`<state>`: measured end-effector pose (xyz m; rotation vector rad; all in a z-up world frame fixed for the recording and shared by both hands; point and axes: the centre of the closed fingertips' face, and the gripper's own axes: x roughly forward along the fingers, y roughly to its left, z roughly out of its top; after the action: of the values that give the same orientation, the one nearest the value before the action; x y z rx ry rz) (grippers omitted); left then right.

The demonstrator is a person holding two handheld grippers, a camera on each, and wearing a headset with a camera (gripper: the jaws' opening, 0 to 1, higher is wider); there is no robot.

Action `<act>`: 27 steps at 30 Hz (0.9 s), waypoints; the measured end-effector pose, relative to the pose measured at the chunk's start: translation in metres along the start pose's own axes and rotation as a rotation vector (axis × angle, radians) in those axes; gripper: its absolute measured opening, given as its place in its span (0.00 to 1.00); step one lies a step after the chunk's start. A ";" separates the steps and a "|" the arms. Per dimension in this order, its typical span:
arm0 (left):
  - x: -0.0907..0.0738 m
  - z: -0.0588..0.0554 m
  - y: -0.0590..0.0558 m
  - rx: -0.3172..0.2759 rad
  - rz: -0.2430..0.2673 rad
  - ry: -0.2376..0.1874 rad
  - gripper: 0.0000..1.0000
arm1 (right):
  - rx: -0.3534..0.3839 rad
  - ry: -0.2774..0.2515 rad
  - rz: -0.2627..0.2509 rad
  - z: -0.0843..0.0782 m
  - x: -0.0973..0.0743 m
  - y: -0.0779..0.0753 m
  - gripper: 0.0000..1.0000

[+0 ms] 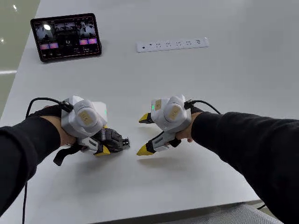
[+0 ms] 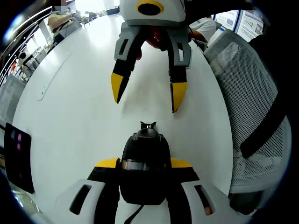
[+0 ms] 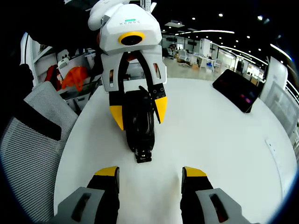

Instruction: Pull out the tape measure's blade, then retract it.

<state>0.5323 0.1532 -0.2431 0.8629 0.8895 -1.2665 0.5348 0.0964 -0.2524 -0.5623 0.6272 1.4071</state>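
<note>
Our left gripper (image 2: 145, 164) pinching the black tape measure (image 2: 145, 148) on the white desk (image 1: 196, 84), our right gripper (image 1: 143, 135) spread wide just beside it

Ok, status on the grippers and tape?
Left gripper shut on black tape measure. Right gripper open, facing it, apart. Blade hook at case, unpulled. Nothing between.

A broad white workbench (image 1: 187, 84) under bright ceiling strip lights (image 3: 210, 31) in an open-plan hall. Near the bench's far edge sit a lit tablet (image 1: 66, 36) (propped at a slant) and a white power strip (image 1: 172, 45). A grey mesh chair (image 3: 32, 135) stands at its near edge, with glossy pale-green floor (image 1: 14, 28) past its left side.
</note>
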 end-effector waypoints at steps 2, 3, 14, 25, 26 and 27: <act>0.000 0.000 0.000 0.000 0.002 -0.002 0.33 | -0.049 0.040 0.035 -0.004 0.006 0.005 0.45; 0.000 0.000 0.000 -0.001 0.002 -0.002 0.33 | -0.059 0.045 0.038 -0.003 0.008 0.005 0.46; 0.001 -0.001 0.001 -0.007 0.003 -0.007 0.34 | -0.081 0.037 0.057 0.013 0.023 0.007 0.34; 0.001 0.000 0.001 -0.011 0.001 -0.020 0.34 | -0.090 0.049 0.065 0.012 0.031 0.008 0.20; 0.001 0.000 0.001 -0.012 0.002 -0.021 0.34 | -0.090 0.053 0.064 0.012 0.032 0.008 0.19; 0.001 -0.001 0.001 -0.012 0.002 -0.022 0.34 | -0.090 0.054 0.071 0.012 0.033 0.010 0.17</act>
<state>0.5331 0.1535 -0.2441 0.8387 0.8780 -1.2657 0.5277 0.1291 -0.2666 -0.6568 0.6342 1.4970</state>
